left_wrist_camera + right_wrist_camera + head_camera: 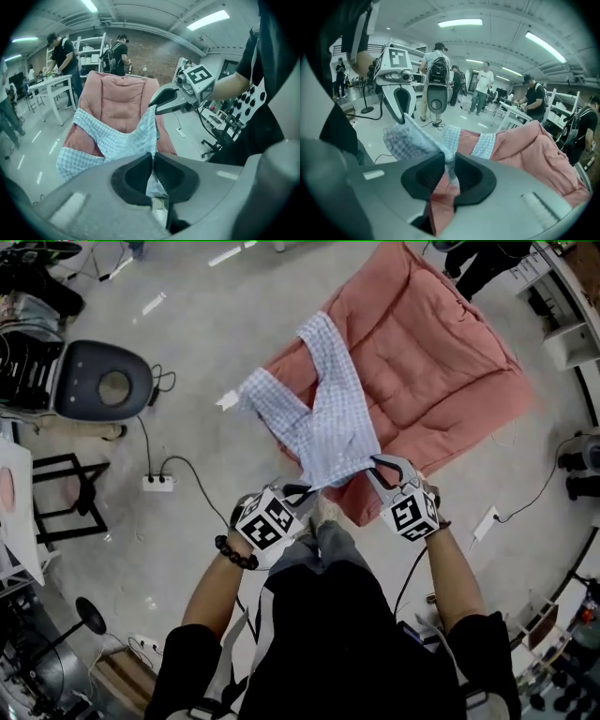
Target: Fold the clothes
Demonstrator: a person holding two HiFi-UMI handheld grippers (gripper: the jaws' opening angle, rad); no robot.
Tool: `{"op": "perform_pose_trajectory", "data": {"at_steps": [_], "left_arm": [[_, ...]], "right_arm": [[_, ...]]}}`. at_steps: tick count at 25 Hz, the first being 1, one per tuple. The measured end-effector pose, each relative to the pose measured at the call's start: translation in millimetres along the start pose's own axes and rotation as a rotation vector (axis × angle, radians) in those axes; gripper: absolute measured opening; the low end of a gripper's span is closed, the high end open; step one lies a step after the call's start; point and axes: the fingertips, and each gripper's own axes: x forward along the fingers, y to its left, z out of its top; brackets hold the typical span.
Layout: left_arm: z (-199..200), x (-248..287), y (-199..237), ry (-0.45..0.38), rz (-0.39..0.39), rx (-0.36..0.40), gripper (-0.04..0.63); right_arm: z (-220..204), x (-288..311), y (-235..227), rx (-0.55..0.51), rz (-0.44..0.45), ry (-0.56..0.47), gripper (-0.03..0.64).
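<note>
Grey floor (216, 324) carries a pink quilt (441, 362); over its near edge we hold checked shorts (328, 409), left gripper (303, 493) and right gripper (377, 467) fingers clamped on the waistband.

pink quilted mat (441, 362) on floor (234, 324), 1 o'clock | dark base with round hole (103, 381), 10 o'clock | white power strip (157, 483), 9 o'clock | white table (51, 86), people standing (483, 89), far background
</note>
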Motion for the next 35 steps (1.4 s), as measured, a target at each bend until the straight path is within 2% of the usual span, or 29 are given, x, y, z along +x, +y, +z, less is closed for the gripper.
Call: {"op": "perform_pose_trajectory", "data": {"at_steps": [3,10,12,17,21,27,31,35], "left_arm": [[9,-7,-24,-0.004,0.011,0.023,0.026],[50,7,-69,-0.008,0.061,-0.031,0.026],[63,15,-80,-0.019,0.082,-0.075,0.026],[83,54,-131,-0.064,0.144,-0.244,0.026],[96,96,-179,-0.080,0.193,-0.313,0.026],[98,111,-199,-0.065,0.271,-0.322,0.026],[96,124,-211,-0.065,0.270,-0.329,0.026],[86,141,-212,-0.023,0.283,-0.308,0.026]], "right_arm": [[-3,-20,4,-0.031,-0.005,0.010,0.074],[-26,-70,-13,-0.081,0.038,-0.026,0.074],[-37,-84,-20,-0.110,0.067,-0.043,0.074],[-77,-117,-29,-0.196,0.180,-0.071,0.072],[-119,-146,-34,-0.279,0.257,-0.067,0.072],[-151,-160,-27,-0.345,0.311,-0.043,0.072],[-173,-166,-23,-0.352,0.328,-0.019,0.072],[-184,-168,-22,-0.350,0.331,-0.008,0.072]]}}
